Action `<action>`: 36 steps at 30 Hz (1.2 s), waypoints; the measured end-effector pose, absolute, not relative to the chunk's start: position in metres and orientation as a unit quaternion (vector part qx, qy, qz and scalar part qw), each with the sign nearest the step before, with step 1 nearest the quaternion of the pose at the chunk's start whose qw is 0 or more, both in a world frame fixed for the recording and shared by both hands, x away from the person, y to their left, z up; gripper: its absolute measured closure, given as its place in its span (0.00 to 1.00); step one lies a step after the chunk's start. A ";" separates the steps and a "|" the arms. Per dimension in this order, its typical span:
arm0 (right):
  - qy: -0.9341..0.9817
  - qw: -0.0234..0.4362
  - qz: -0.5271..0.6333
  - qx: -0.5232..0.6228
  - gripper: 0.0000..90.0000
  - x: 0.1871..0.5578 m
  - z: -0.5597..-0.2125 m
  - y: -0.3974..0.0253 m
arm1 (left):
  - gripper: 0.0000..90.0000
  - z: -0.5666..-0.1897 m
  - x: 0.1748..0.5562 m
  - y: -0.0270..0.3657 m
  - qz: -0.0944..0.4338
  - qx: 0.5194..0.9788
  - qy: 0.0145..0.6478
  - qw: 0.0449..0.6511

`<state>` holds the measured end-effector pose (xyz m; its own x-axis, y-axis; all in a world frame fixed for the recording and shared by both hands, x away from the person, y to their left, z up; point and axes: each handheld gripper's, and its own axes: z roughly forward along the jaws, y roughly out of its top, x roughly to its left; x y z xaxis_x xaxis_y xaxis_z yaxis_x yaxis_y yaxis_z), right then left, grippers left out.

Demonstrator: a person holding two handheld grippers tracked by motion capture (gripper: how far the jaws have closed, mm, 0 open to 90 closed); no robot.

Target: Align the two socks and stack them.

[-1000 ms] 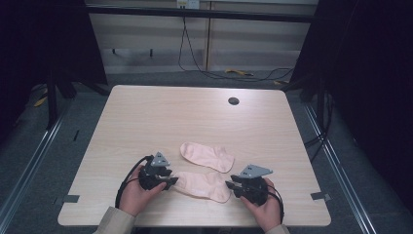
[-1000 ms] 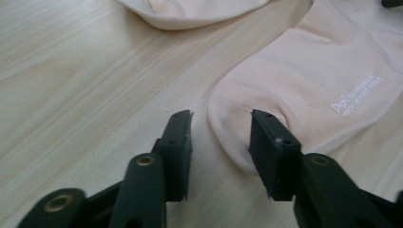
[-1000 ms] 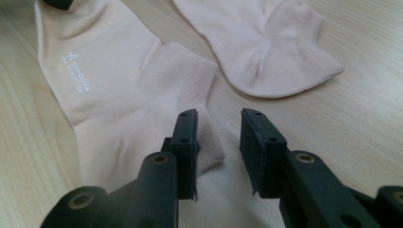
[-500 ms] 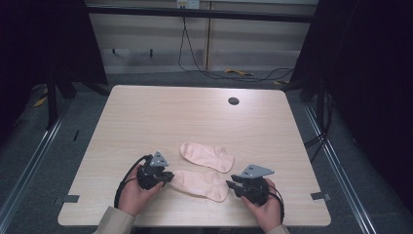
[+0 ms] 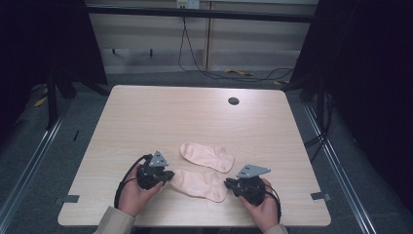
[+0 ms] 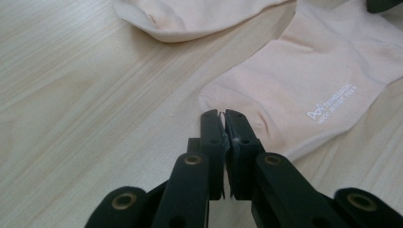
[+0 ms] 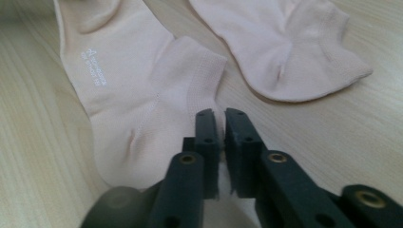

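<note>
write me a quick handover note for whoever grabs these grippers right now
Left gripper: jaws closed on one end edge of the near sock, a sliver of fabric pinched between the tips.
Right gripper: jaws closed on the opposite end of the same sock, at the cuff side.
Things: near sock lies flat on the table between both grippers; the far sock lies flat just beyond it, untouched.
Done: both ends of the near sock appear gripped.
Left: nothing lifted or moved yet. Likely next is raising the near sock and laying it on the far sock to pair them, but that is a guess.
</note>
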<state>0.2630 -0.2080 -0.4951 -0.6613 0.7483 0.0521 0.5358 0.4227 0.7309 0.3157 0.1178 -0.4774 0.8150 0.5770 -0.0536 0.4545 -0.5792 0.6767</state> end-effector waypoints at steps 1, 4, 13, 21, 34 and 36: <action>0.830 0.138 0.378 0.387 0.96 0.263 -0.494 -0.208 | 0.97 -0.477 0.316 0.118 0.090 0.884 0.290 0.355; 0.829 0.140 0.381 0.386 0.97 0.262 -0.490 -0.207 | 0.97 -0.475 0.315 0.119 0.094 0.882 0.293 0.357; 0.813 0.136 0.416 0.384 0.98 0.261 -0.477 -0.211 | 0.97 -0.467 0.314 0.121 0.103 0.878 0.291 0.365; 0.801 0.144 0.442 0.378 0.98 0.266 -0.463 -0.213 | 0.97 -0.458 0.324 0.118 0.115 0.873 0.295 0.371; 0.783 0.165 0.451 0.395 0.98 0.295 -0.448 -0.231 | 0.97 -0.439 0.355 0.098 0.136 0.871 0.289 0.374; 0.782 0.165 0.451 0.397 0.98 0.297 -0.448 -0.232 | 0.97 -0.439 0.358 0.097 0.134 0.872 0.290 0.372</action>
<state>0.2972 -0.2321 -0.4476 -0.6299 0.7703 0.0998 0.4714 0.2770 0.8373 0.3585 0.0971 -0.4389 0.7959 0.6051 0.0186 0.4051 -0.5552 0.7264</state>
